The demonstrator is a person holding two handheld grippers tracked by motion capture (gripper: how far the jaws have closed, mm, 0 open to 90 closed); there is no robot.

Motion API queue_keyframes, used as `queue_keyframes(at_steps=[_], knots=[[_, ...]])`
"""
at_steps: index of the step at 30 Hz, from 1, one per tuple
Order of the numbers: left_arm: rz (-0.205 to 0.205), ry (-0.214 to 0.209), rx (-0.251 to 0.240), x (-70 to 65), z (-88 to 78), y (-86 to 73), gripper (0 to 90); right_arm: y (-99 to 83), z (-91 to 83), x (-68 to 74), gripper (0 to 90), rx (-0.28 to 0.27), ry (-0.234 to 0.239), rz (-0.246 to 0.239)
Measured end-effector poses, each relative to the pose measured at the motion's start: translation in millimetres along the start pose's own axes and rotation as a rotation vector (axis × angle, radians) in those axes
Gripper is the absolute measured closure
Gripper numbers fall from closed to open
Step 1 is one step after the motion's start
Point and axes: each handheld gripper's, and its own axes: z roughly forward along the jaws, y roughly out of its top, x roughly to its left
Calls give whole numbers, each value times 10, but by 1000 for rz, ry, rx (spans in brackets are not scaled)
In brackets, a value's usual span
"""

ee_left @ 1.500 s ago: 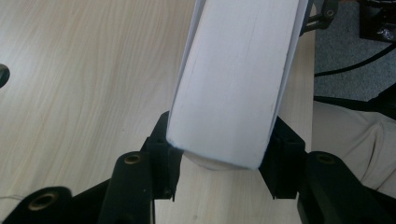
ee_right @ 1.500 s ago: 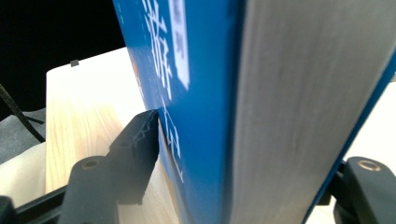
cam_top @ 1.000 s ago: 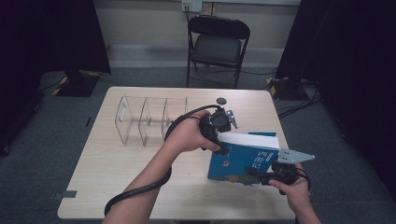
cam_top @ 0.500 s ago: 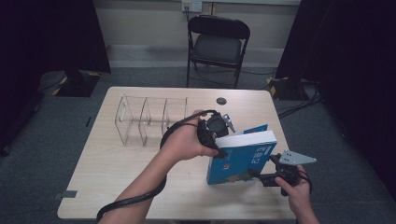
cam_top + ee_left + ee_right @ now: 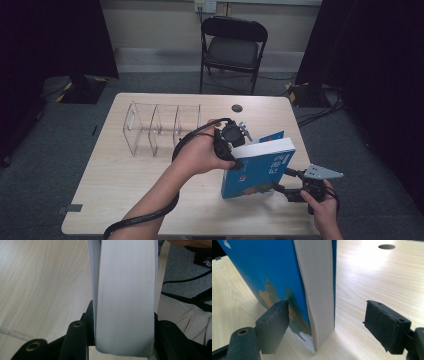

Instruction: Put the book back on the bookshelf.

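Blue book getting stood up on the table – mid-handoff

The left gripper (image 5: 234, 145) is clamped on the top of the blue book (image 5: 260, 170), holding it upright on its bottom edge near the right front of the table (image 5: 115, 190). The right gripper (image 5: 324, 322) has just been opening – its jaws stand wide around the book's lower corner, pads not pressing. Next move, I'd guess: carry it over to the clear rack (image 5: 160, 127), keeping it from tipping.
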Motion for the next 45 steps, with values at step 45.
queue_keyframes(at_steps=[45], knots=[[11,-15,32,64,267,18,590,-208,135,-18,171,297,-120,-71]])
